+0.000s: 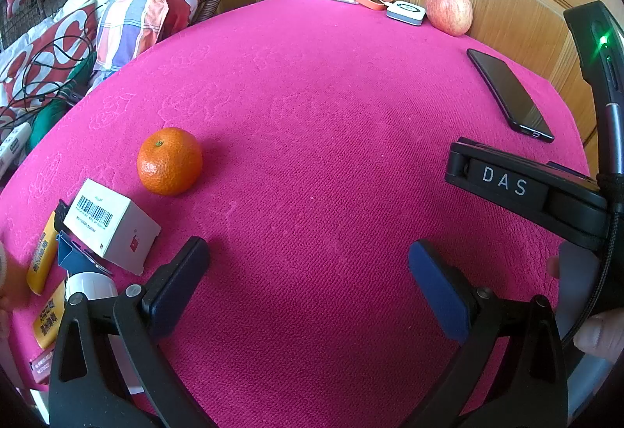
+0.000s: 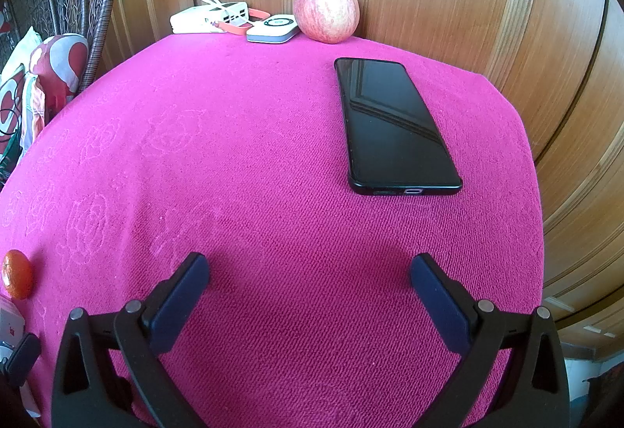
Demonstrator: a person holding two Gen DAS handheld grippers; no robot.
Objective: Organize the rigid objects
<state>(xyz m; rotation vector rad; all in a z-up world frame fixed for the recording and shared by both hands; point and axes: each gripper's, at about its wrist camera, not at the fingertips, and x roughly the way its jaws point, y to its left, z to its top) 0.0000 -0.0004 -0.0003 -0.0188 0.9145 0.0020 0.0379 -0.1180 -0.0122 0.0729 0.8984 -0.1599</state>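
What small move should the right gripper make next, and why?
Probably move the right gripper forward and a little right, toward the black phone. Its jaws are open and empty above the pink cloth, and the phone lies flat, alone, just ahead of it.

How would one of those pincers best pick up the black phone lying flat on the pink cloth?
Probably from above, across its narrow width, near the middle of its length. The phone lies flat and thin on the cloth, so only its long side edges offer the fingers a hold. The open right gripper faces it, nearest its port end.
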